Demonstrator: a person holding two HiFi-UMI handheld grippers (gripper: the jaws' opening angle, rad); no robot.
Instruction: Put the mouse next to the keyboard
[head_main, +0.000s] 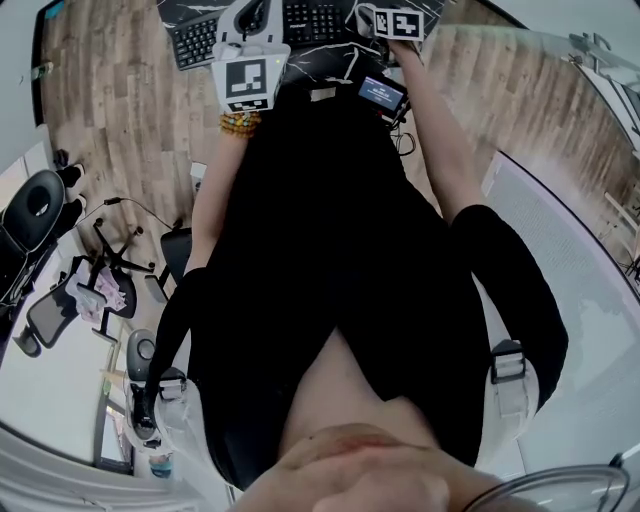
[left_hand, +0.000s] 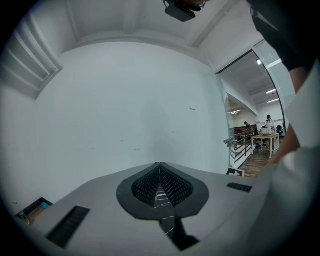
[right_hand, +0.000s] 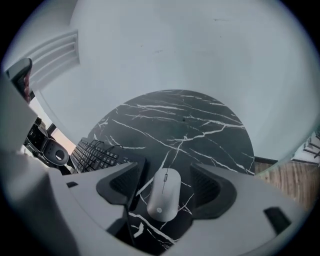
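Note:
A white mouse (right_hand: 165, 194) lies on the round black marble table (right_hand: 200, 125). My right gripper (right_hand: 166, 178) stands open just above it, one jaw on each side of the mouse with a gap to both. A black keyboard (right_hand: 97, 154) lies to the left of the mouse, by the table's left edge. In the head view the keyboard (head_main: 198, 40) shows at the top, with my left gripper (head_main: 252, 20) over it and my right gripper (head_main: 388, 20) further right. My left gripper (left_hand: 160, 184) is shut on nothing and faces a white wall.
A small device with a lit screen (head_main: 382, 92) sits at the table's near edge. Office chairs (head_main: 40, 205) stand on the wood floor to the left. A white wall rises right behind the table (right_hand: 175, 45). A glass partition (head_main: 590, 230) runs along the right.

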